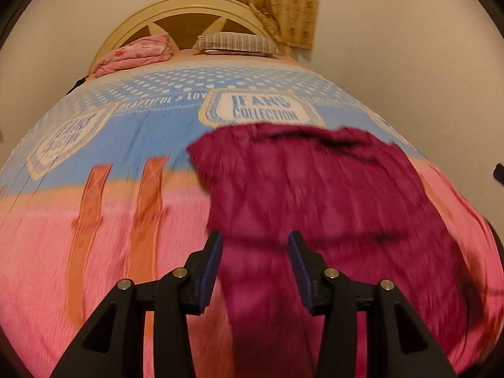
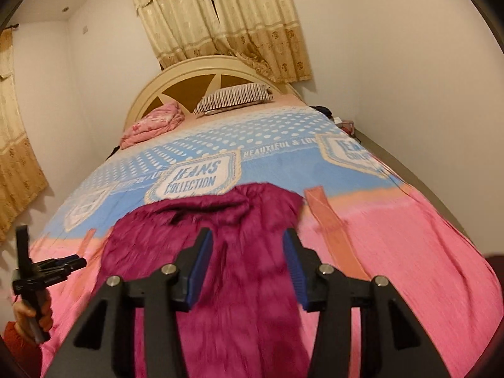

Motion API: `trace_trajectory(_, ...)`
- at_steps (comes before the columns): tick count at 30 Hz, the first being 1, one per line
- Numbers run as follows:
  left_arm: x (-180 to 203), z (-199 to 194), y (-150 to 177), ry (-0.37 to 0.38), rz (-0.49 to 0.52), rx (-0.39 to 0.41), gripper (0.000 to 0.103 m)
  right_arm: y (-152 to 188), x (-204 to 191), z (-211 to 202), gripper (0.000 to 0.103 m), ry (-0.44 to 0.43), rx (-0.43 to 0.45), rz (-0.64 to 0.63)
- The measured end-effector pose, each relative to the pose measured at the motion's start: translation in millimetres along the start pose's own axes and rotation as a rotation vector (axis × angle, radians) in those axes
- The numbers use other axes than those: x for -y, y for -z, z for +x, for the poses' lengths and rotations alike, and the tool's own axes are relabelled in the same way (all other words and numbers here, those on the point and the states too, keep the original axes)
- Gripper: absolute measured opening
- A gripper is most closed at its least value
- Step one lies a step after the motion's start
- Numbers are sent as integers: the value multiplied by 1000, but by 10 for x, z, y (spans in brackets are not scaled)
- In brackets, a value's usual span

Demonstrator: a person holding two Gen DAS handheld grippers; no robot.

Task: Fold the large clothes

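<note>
A maroon fuzzy garment (image 1: 315, 189) (image 2: 204, 220) lies spread on the bed, running from the blue band of the cover down over the pink part towards me. In the left wrist view my left gripper (image 1: 255, 242) hovers above its near part, jaws open, with the cloth showing through the gap and not pinched. My right gripper (image 2: 247, 234) hangs the same way over the garment, open with nothing between its blue pads. A hand holds the left gripper (image 2: 75, 261) at the far left of the right wrist view, off the bed's edge.
The bed cover (image 2: 409, 252) is pink near me and blue with "JEANS COLLECTION" patches farther off. A striped pillow (image 2: 234, 97) and a folded pink blanket (image 2: 154, 126) lie by the cream headboard (image 2: 176, 75). Walls close in on both sides, and curtains (image 2: 220, 15) hang behind.
</note>
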State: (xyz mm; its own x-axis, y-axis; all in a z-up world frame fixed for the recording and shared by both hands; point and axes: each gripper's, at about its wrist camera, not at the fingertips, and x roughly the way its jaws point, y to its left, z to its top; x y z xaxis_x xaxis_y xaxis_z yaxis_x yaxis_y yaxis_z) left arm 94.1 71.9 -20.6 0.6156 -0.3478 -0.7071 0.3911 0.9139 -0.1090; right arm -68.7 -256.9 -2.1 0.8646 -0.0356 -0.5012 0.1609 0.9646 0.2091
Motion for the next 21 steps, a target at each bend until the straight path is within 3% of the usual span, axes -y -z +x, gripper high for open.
trace_trajectory(6, 30, -402, 602, -1, 15, -9, 56, 228, 86, -1004, 48, 87, 26, -52)
trace_trajectory(10, 28, -602, 867, 35, -61, -31, 56, 177, 84, -1569, 49, 66, 99, -38)
trace_trajectory(12, 34, -748, 943, 71, -93, -18, 56, 135, 47, -1859, 59, 48, 184, -25)
trace_trajectory(14, 38, -897, 988, 101, -117, -6, 56, 130, 34, -2021, 85, 18, 264, -2)
trace_trajectory(16, 50, -1031, 1028, 130, -147, -10, 56, 153, 39, -2034, 87, -70, 285, 24)
trace_trajectory(18, 87, -1111, 1077, 118, -152, -11, 57, 201, 39, -1868, 87, -144, 240, 50)
trace_trajectory(21, 180, -1110, 1229, 59, -122, -23, 57, 379, -37, -1470, 87, -109, 114, 4)
